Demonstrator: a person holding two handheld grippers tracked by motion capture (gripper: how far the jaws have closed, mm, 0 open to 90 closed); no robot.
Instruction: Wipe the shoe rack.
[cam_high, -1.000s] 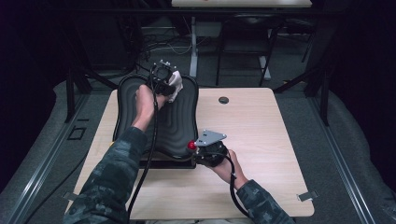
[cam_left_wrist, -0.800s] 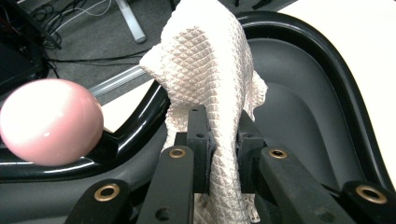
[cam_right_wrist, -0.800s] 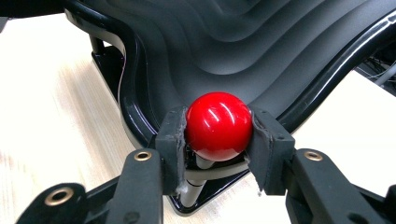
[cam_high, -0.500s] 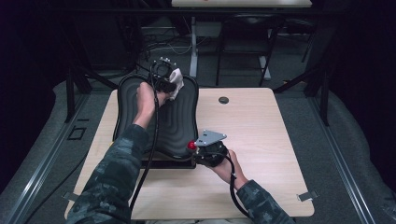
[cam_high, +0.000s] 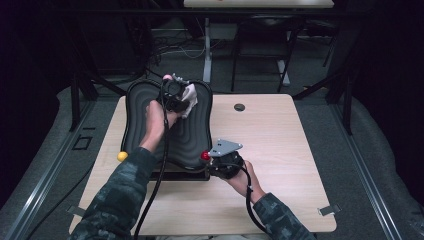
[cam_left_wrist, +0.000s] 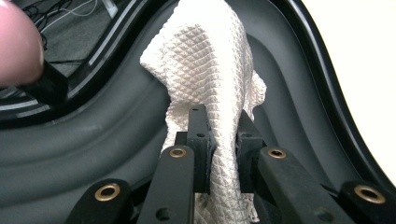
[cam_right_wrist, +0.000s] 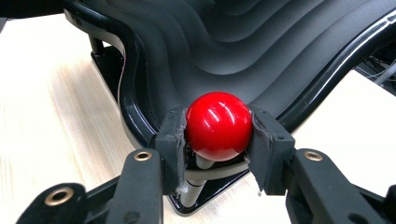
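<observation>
On the ridged black board (cam_high: 192, 137), the left hand-held gripper (cam_left_wrist: 222, 140) pinches a soft, limp cloth (cam_left_wrist: 212, 70) mid-fold, while the right (cam_right_wrist: 218, 140) clamps the hard, slick red knob (cam_right_wrist: 218, 125).

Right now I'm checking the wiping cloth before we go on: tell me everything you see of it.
The cloth is white with a quilted diamond weave, like a paper towel. It is bunched and pinched between the jaws of the left hand-held gripper, draping onto the ridged dark surface of the black board, near its far rim.
</observation>
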